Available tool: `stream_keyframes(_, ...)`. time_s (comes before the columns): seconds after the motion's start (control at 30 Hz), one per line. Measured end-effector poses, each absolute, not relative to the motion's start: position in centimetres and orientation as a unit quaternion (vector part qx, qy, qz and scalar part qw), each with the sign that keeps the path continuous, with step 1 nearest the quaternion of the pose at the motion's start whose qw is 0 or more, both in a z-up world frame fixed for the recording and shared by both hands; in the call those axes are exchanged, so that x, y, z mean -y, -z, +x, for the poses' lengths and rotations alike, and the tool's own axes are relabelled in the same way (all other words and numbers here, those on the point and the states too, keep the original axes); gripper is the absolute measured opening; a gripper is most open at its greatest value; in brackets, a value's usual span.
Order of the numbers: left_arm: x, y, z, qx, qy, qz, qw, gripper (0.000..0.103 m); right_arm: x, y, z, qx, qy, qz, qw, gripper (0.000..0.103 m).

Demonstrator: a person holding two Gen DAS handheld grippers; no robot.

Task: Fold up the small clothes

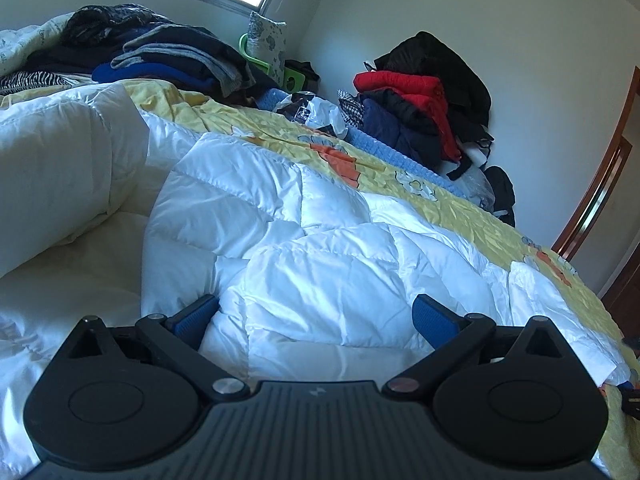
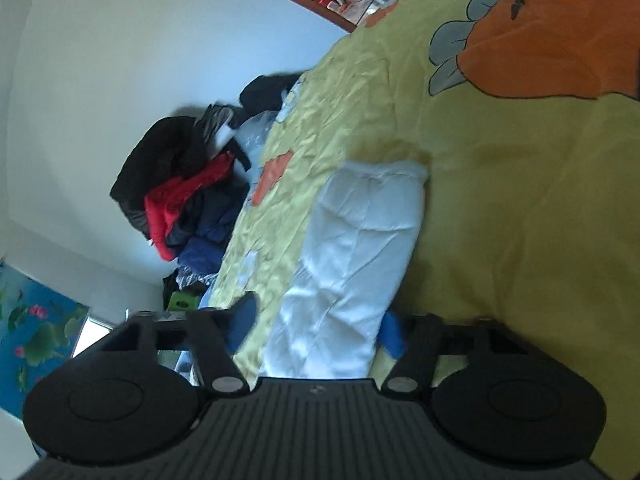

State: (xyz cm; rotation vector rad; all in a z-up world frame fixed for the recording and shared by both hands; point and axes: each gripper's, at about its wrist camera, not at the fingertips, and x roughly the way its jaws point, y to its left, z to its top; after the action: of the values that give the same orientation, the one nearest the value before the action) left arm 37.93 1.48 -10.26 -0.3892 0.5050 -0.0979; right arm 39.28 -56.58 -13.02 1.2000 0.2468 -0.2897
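A white quilted garment (image 1: 320,240) lies puffed and creased on a bed with a yellow flowered sheet (image 1: 460,200). My left gripper (image 1: 316,304) hangs low over its near part, jaws wide open, blue pads (image 1: 434,320) apart with only the fabric's surface below them. The right wrist view is rolled on its side. There a narrow end of the white garment (image 2: 360,232) runs between the fingers of my right gripper (image 2: 320,312). The right-hand pad (image 2: 392,332) sits at the fabric's edge. The blurred left-hand pad (image 2: 244,320) stands off it, so the jaws are half closed and not pressing.
A stack of dark and blue folded clothes (image 1: 172,56) sits at the bed's far left. A heap of red, black and navy jackets (image 1: 420,96) leans on the wall beyond the bed; it is the jacket heap (image 2: 188,200) of the right view. A wooden door frame (image 1: 600,184) is at right.
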Motion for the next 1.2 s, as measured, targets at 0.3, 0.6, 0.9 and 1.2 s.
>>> stream_keyframes(0.3, -1.7, 10.2, 37.7, -0.241, 0.045, -0.198, 0.949, 0.103, 57.4, 12.3, 39.7, -0.118, 0.135, 0.508, 0.843, 0.013)
stream_keyframes(0.6, -3.2, 10.5, 37.8, -0.235, 0.064, -0.248, 0.938, 0.103, 41.6, 2.5, 39.3, -0.083, -0.110, 0.330, 0.934, 0.013)
stream_keyframes(0.9, -3.9, 10.8, 37.8, -0.231, 0.071, -0.273, 0.931, 0.103, 25.8, 9.7, 37.8, -0.252, -0.233, 0.136, 0.929, 0.016)
stream_keyframes(1.2, -3.6, 10.8, 37.8, -0.233, 0.066, -0.262, 0.934, 0.103, 25.7, 11.0, 36.4, -0.234, -0.227, 0.169, 0.930, 0.018)
